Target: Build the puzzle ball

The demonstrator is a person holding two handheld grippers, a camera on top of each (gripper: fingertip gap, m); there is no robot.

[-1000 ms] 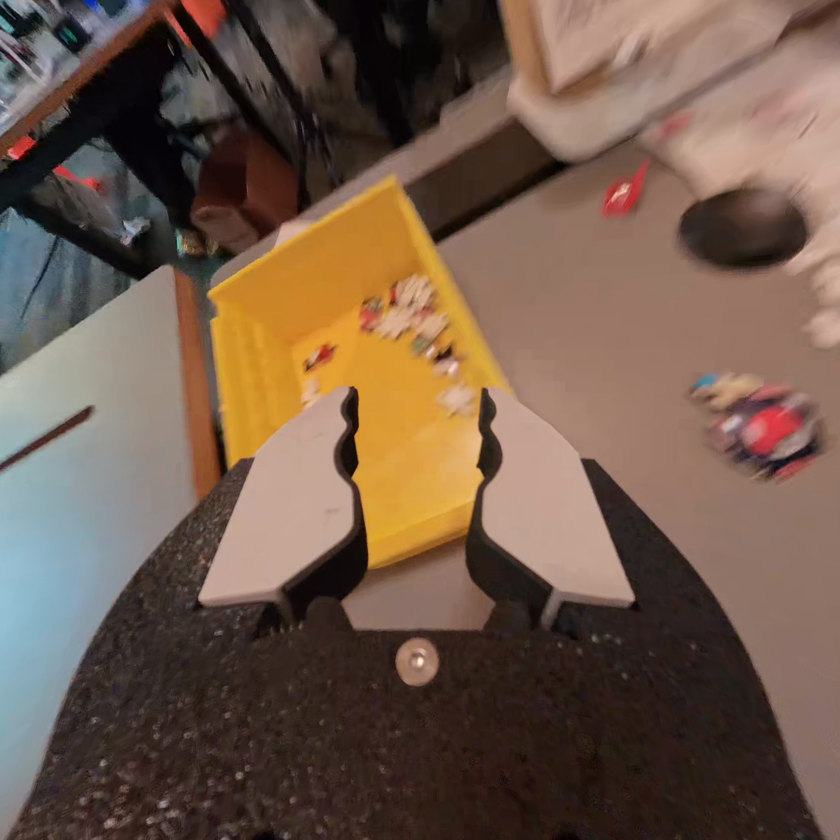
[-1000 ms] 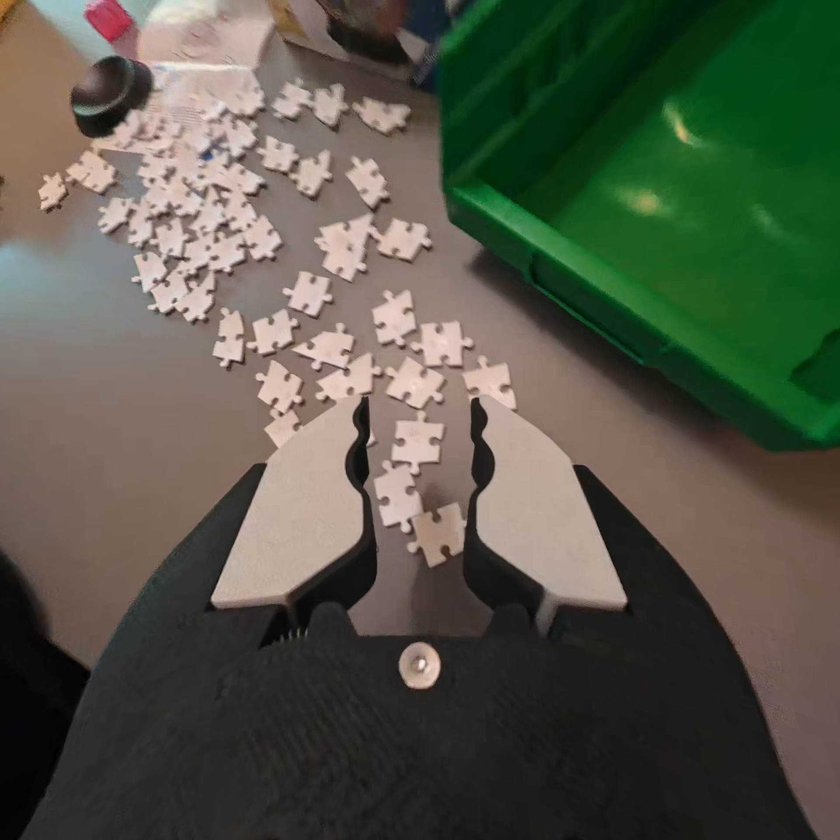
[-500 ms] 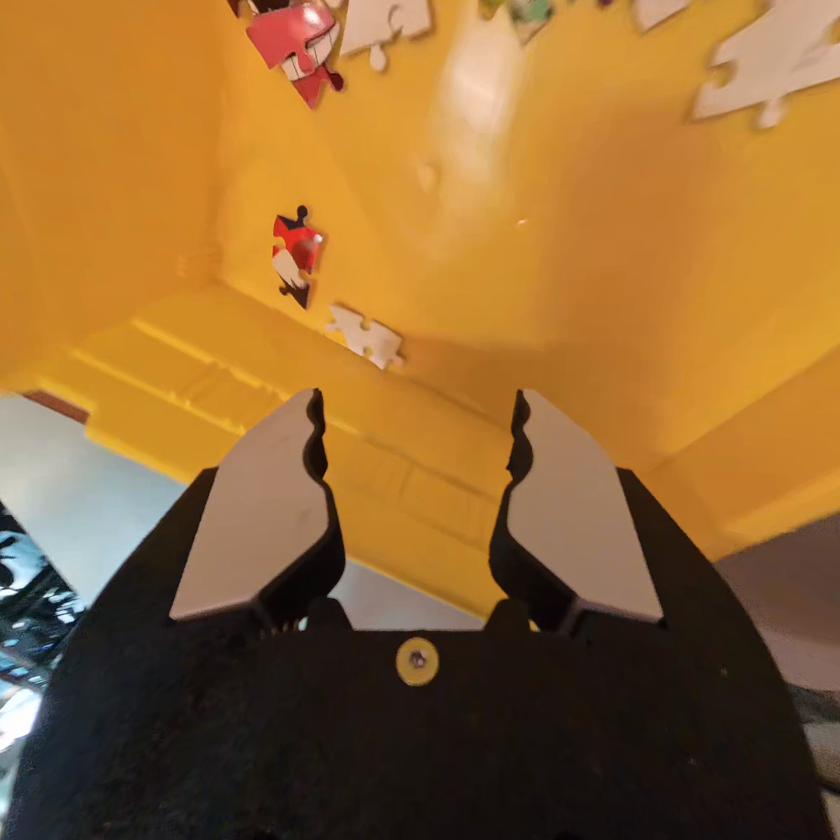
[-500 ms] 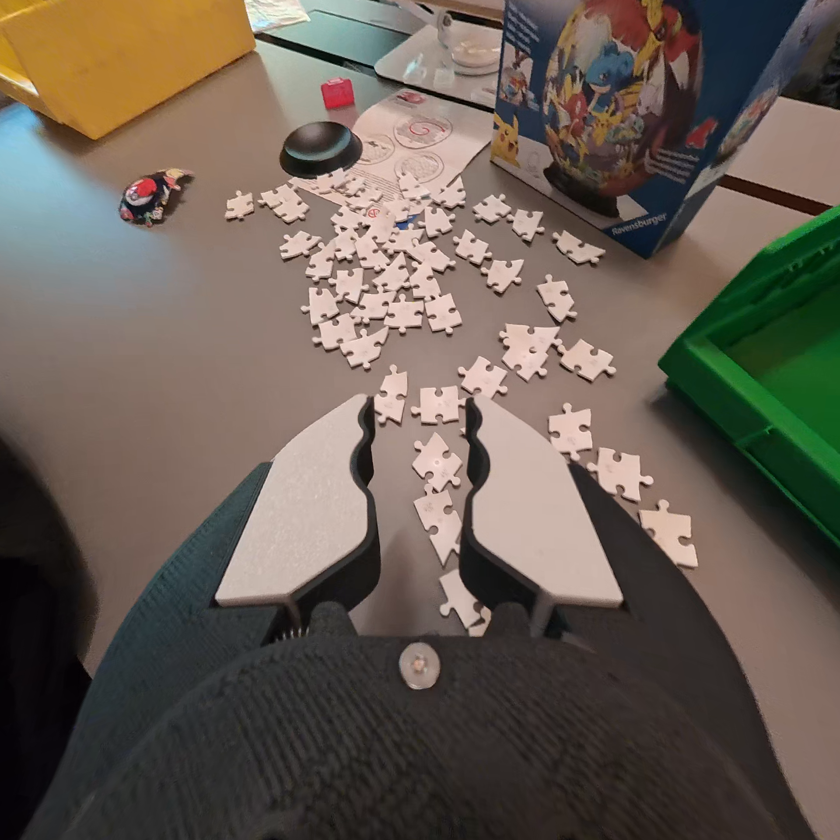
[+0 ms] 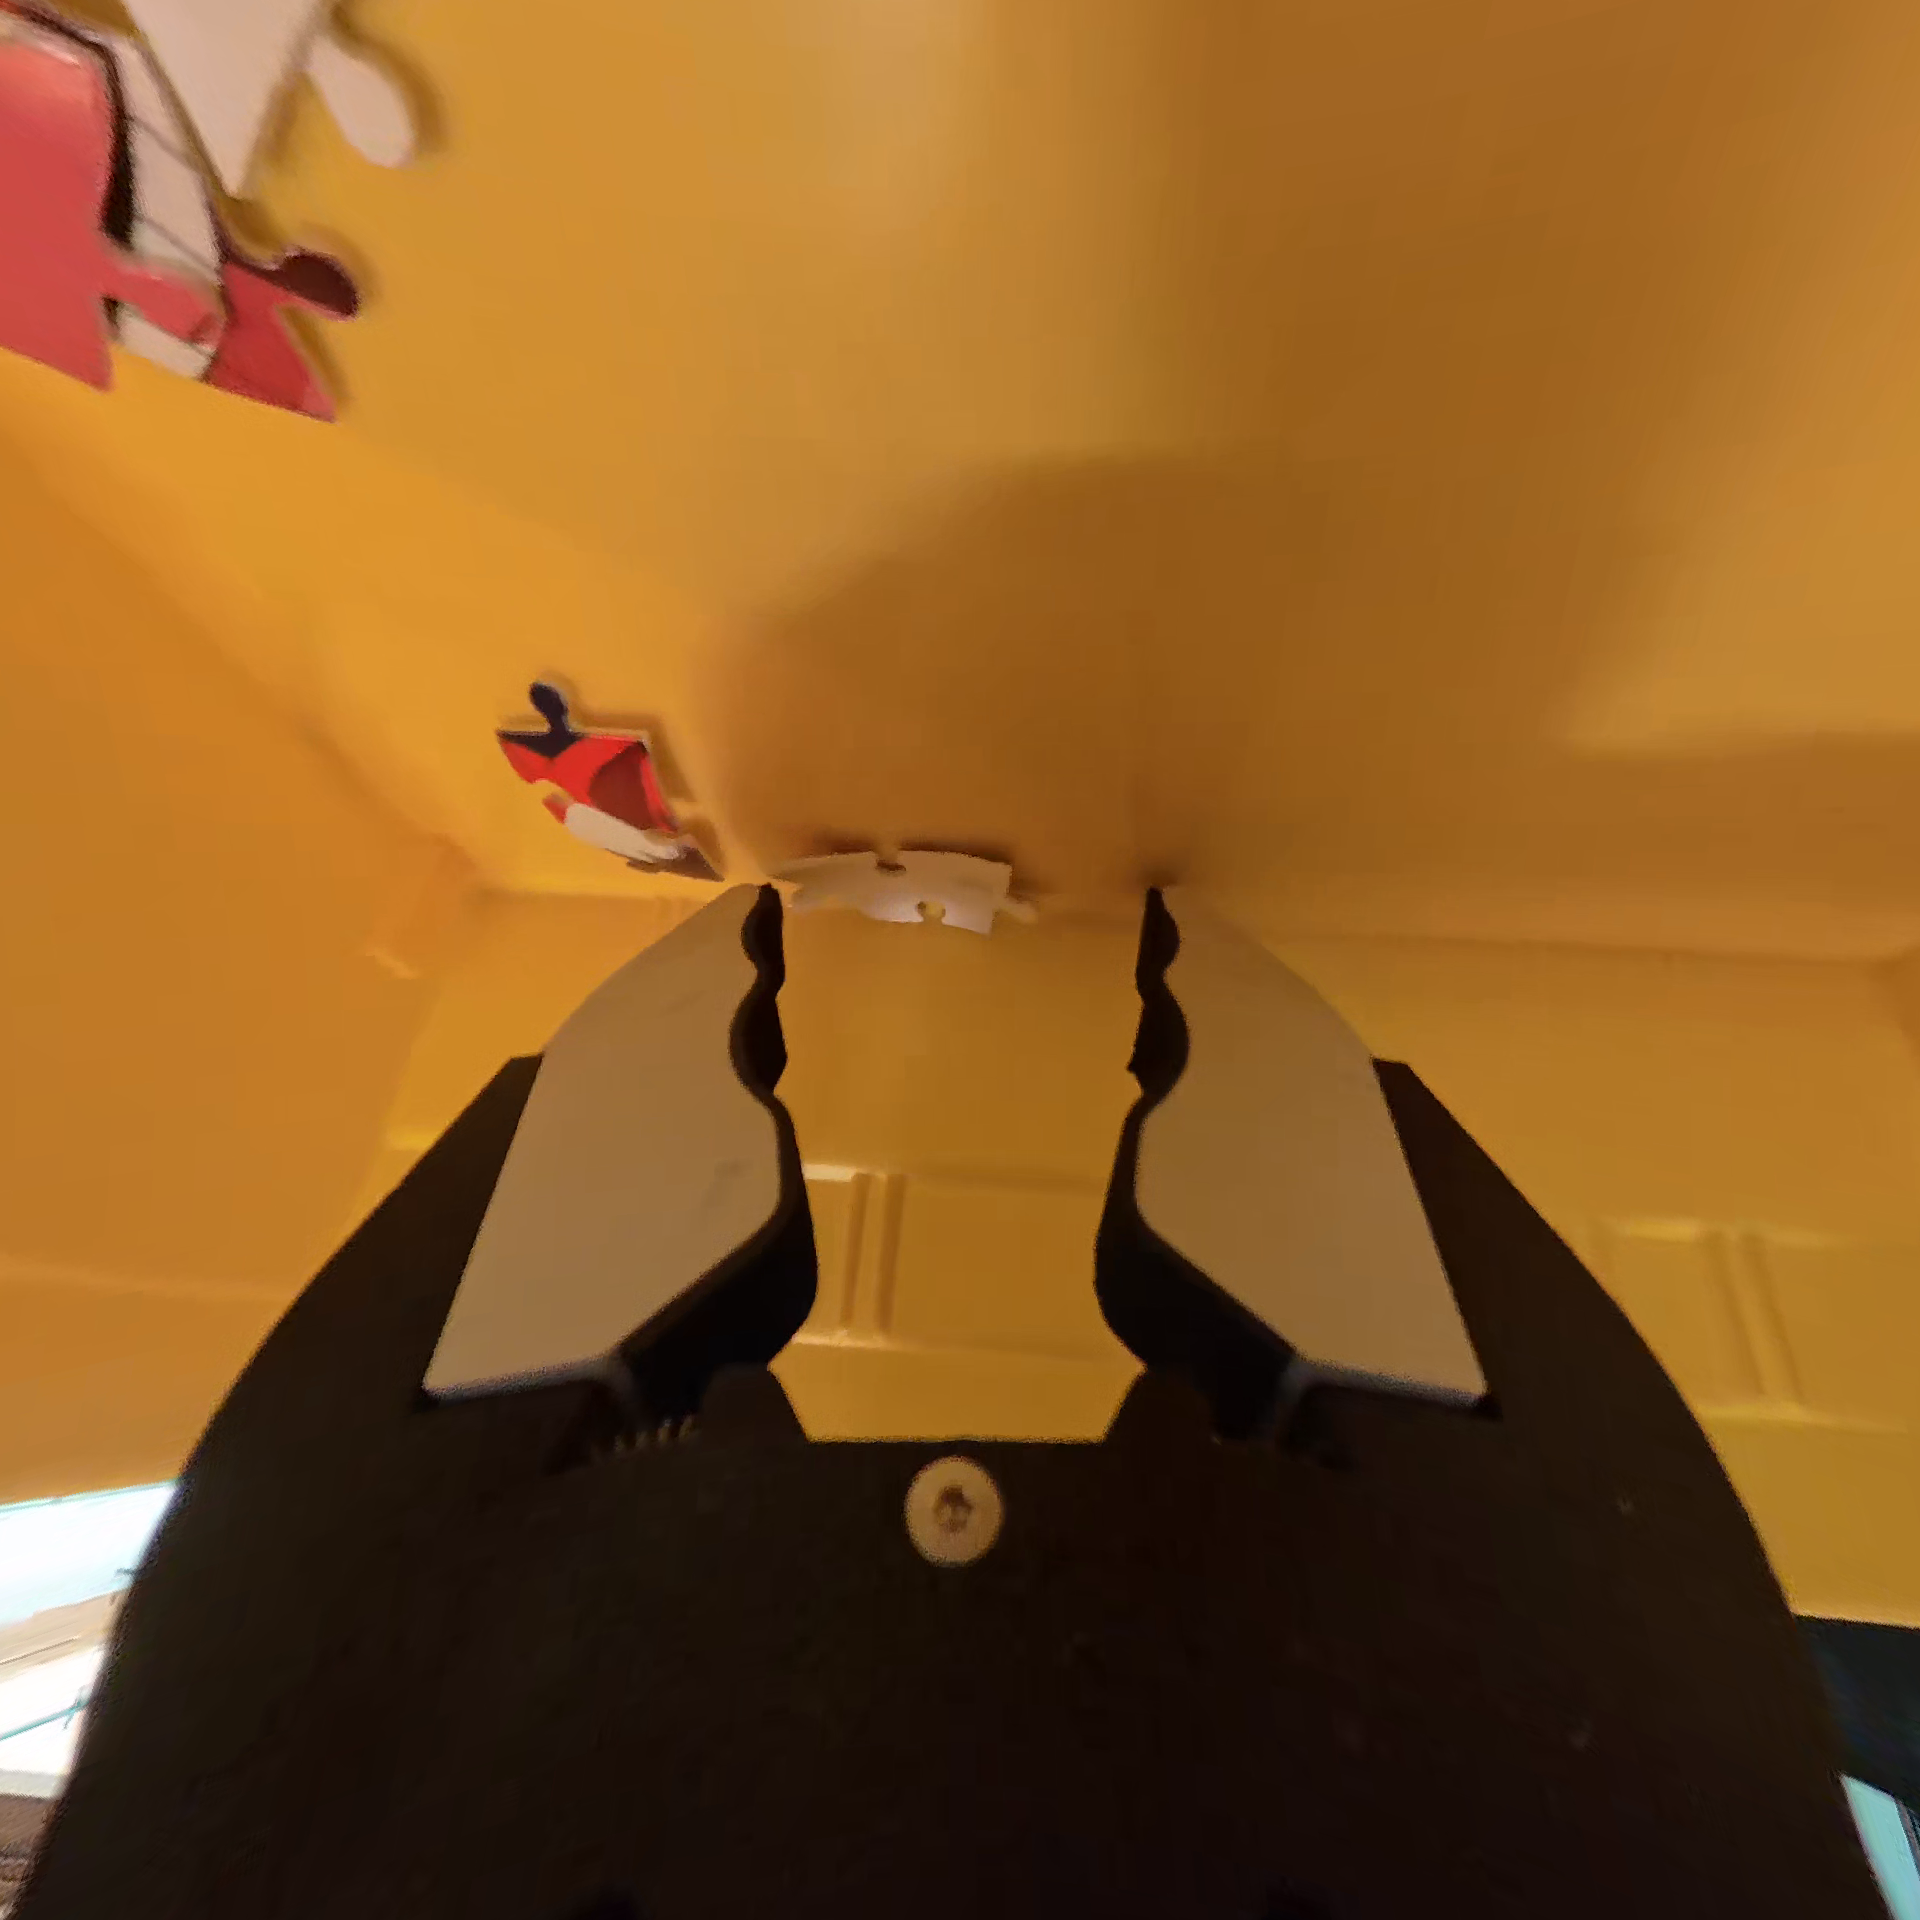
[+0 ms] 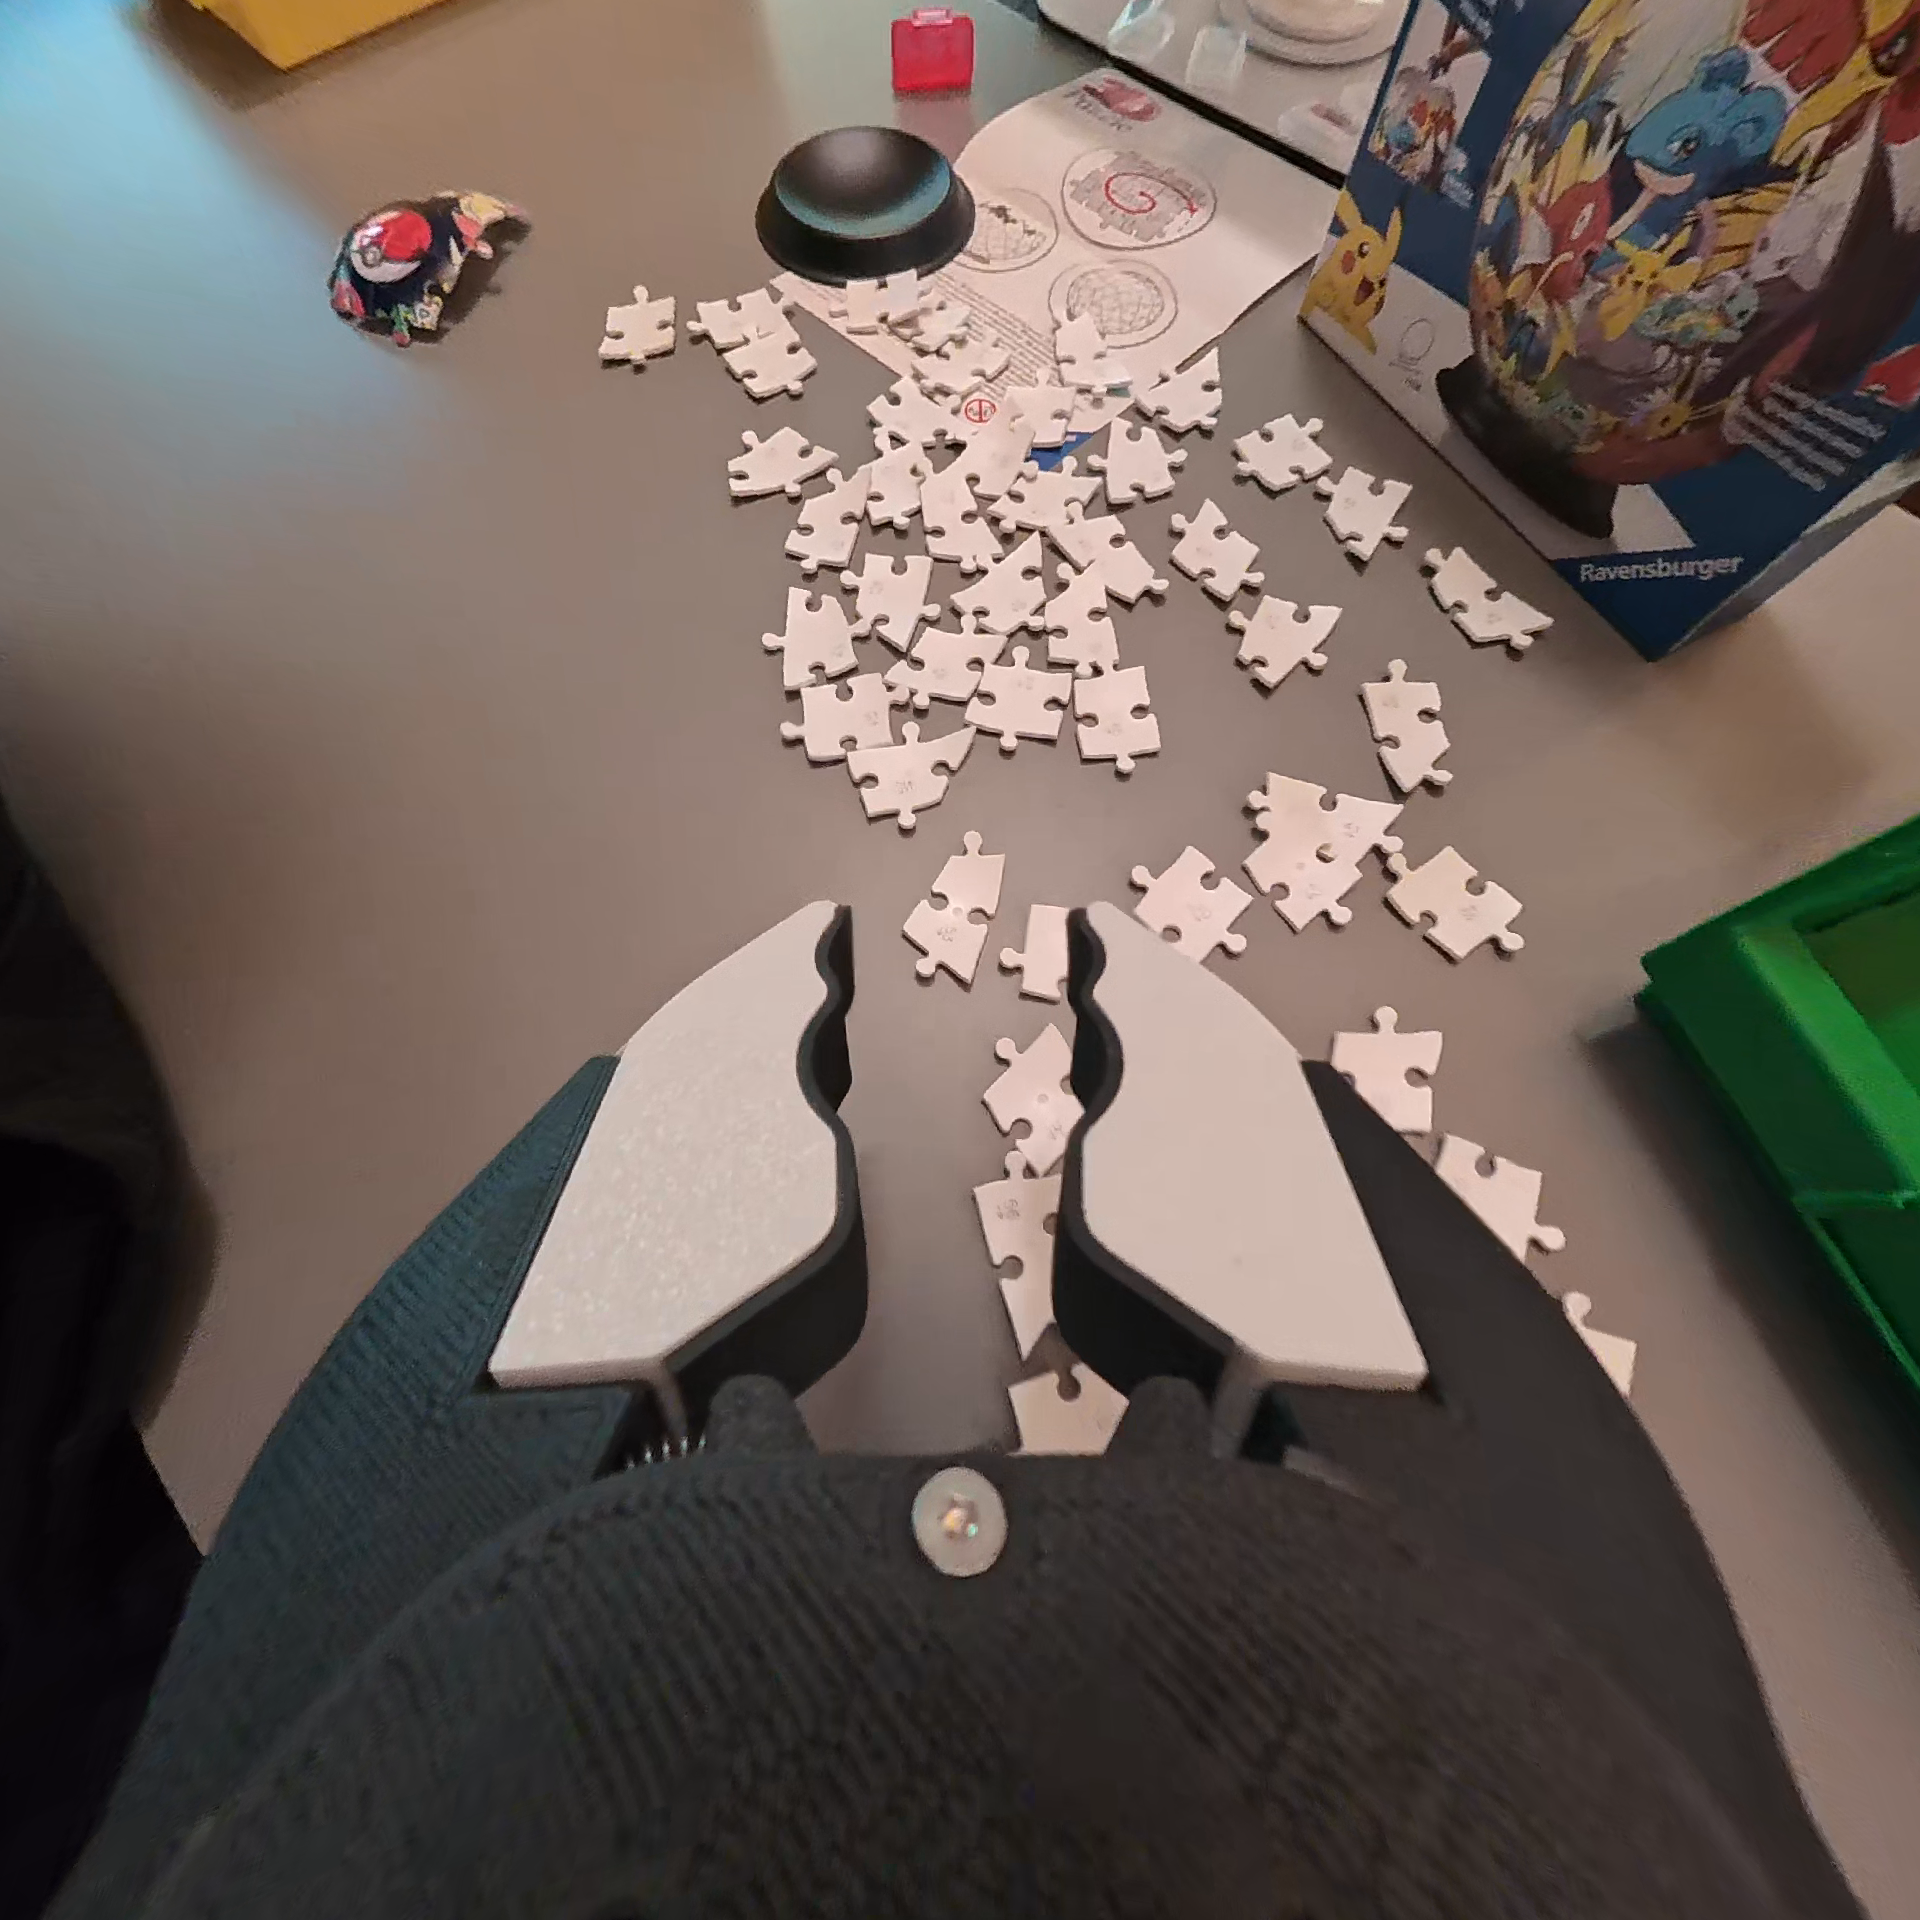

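While our left gripper (image 5: 954, 902) reaches deep inside the yellow bin (image 5: 1351, 416), its jaws stand wide apart with nothing between them, and the fingertips sit at the bin floor on either side of a white puzzle piece (image 5: 906, 889) lying face down; the left tip is just beside it, though we cannot tell whether it touches. Just left of that piece lies a red and white piece (image 5: 594, 781) face up, and a larger red piece (image 5: 125, 270) shows blurred at the upper left corner. Yellow plastic fills nearly all of this view, so we see only a pale strip of the room at the lower left edge. In the right wrist view we hover our right gripper (image 6: 958, 914) over a grey table (image 6: 364, 675), jaws partly open and holding nothing. From the left, a small assembled curved section of the puzzle ball (image 6: 416, 260) rests picture side up, well apart from the rest. Next come a black round stand (image 6: 862, 213), a small red object (image 6: 927, 47) behind it, and a printed instruction sheet (image 6: 1122, 218). Loose white pieces (image 6: 966, 592), face down, spread from the sheet toward us, several running under our right finger (image 6: 1216, 1174). Farther right stands the colourful puzzle box (image 6: 1662, 291), and a green bin (image 6: 1808, 1039) sits at the right edge
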